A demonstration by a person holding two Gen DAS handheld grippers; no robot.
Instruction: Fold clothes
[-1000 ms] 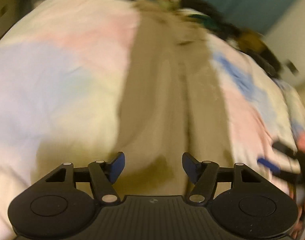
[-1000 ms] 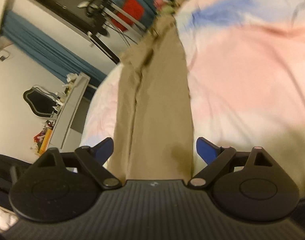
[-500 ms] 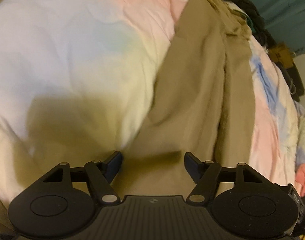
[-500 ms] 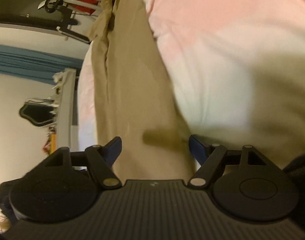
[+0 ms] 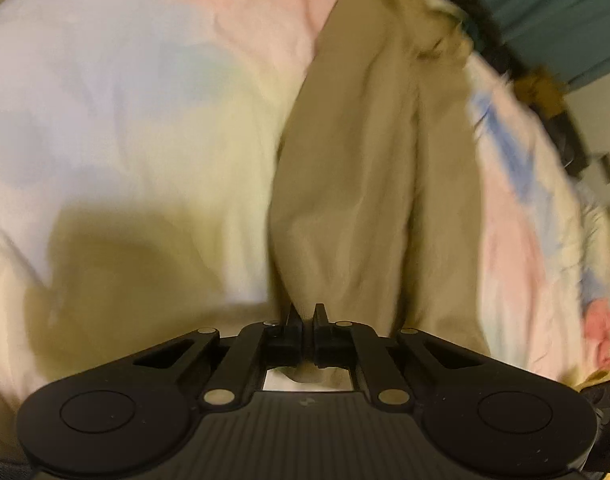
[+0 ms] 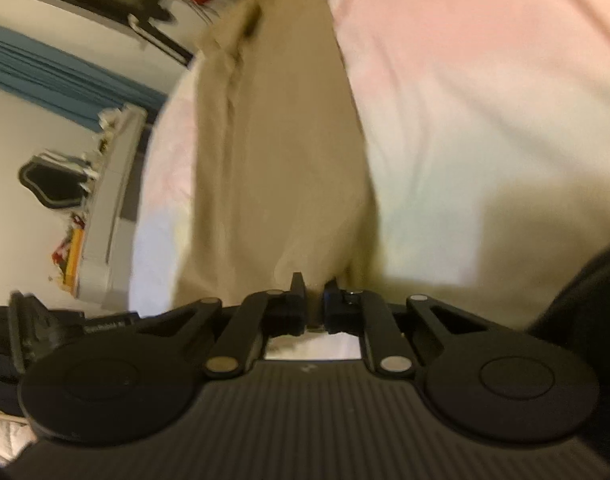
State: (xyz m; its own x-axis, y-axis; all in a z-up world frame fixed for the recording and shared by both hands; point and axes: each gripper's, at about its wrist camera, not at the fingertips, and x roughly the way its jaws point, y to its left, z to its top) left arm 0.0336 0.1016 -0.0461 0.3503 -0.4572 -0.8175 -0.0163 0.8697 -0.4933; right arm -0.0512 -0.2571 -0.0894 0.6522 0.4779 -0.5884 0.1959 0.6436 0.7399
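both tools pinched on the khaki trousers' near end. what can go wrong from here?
1. The left tool and right tool each hold only a small bite of the hem of the khaki trousers; it may slip out on the lift.
2. The trousers run long across the soft pastel duvet; dragging could bunch the legs or pull the cover.
3. The far waistband looks rumpled, so the fold may land crooked.

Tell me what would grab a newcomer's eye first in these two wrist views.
The long khaki cotton trousers lie stretched lengthwise down the middle of the pastel tie-dye bedspread. At the near end, the left tongs and the right tongs are each pinched shut on the trousers' hem. Past the bed's edge in the right wrist view, a teal curtain hangs against the pale wall.
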